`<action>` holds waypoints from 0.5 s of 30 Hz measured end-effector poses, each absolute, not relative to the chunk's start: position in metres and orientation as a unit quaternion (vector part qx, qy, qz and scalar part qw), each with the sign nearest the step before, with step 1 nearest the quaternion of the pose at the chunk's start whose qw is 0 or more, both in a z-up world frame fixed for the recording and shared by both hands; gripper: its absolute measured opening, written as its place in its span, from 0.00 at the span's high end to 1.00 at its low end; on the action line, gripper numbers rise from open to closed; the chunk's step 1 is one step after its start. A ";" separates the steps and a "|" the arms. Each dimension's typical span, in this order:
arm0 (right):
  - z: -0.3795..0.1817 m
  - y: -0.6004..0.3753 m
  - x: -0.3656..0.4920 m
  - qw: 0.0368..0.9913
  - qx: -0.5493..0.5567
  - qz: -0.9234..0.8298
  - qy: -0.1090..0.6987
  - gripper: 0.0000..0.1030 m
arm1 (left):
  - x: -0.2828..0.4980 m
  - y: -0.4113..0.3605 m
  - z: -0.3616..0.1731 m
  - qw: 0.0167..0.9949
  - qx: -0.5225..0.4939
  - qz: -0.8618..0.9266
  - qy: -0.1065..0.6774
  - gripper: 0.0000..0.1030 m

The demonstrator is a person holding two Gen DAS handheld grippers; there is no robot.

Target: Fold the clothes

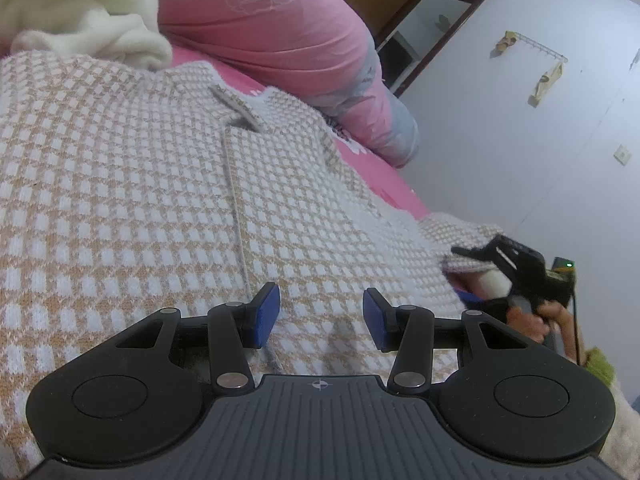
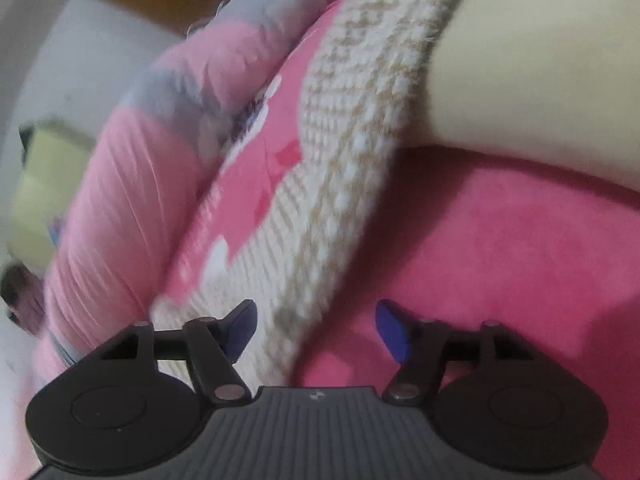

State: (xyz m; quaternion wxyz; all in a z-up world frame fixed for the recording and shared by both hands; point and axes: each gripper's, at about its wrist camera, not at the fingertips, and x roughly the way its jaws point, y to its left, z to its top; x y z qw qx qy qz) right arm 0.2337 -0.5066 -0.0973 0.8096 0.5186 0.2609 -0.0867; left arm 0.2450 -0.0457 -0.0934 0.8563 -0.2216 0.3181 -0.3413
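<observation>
Sweater [image 1: 168, 184] flat on bed [image 1: 384, 176], quilt [image 1: 280, 28] behind, sleeve [image 2: 352, 128] off right.

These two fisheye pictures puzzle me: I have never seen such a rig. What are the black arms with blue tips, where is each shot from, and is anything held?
No robot here: a person holds a two-finger gripper in each hand, with a camera on each looking forward along its fingers. The left wrist view shows the left gripper, its blue pads apart, hovering over a beige and white checked knitted sweater spread on a bright pink bedsheet. A rolled pink quilt and a fluffy white garment lie behind. At the right edge the right gripper appears at the sweater's sleeve. Its own view, blurred, shows the jaws open with the sleeve running beside them, so a grip cannot be confirmed.
</observation>
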 end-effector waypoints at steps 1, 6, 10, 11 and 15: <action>-0.100 -0.508 0.243 0.809 0.524 -0.079 0.252 0.29 | 0.245 -0.046 -0.094 0.856 -0.222 -0.341 0.318 0.55; -0.103 -0.507 0.254 0.816 0.518 -0.090 0.241 0.88 | 0.246 -0.046 -0.094 0.856 -0.220 -0.341 0.320 0.55; -0.102 -0.508 0.249 0.823 0.501 -0.112 0.241 0.91 | 0.246 -0.046 -0.094 0.856 -0.219 -0.341 0.320 0.55; -0.102 -0.509 0.247 0.825 0.497 -0.118 0.241 0.91 | 0.246 -0.046 -0.094 0.856 -0.219 -0.341 0.320 0.55; -0.101 -0.510 0.242 0.832 0.480 -0.141 0.240 0.90 | 0.246 -0.046 -0.094 0.856 -0.219 -0.341 0.320 0.55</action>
